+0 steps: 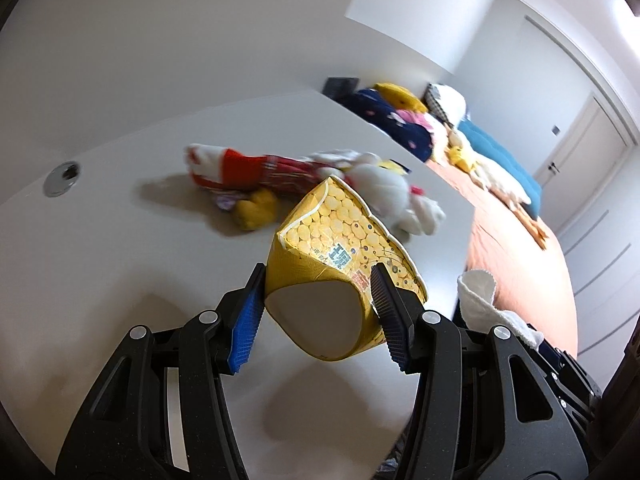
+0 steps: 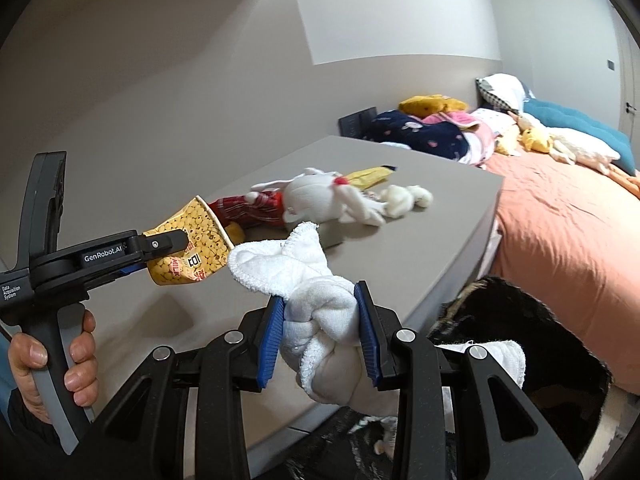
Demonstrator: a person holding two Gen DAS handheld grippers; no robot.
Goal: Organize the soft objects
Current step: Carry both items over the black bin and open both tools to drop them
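Right gripper clamps a knotted white cloth above the grey table, near its edge. Left gripper pinches the yellow pouch. Both appear light and compressible; grip at the bulk.

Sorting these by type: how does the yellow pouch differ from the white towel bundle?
The yellow pouch is printed and boxy; the white towel bundle is plain and knotted. The left gripper holds the pouch; the right gripper holds the bundle. Both are lifted above the table.

Both wrist views (close, angled down) share the grey table and bed.
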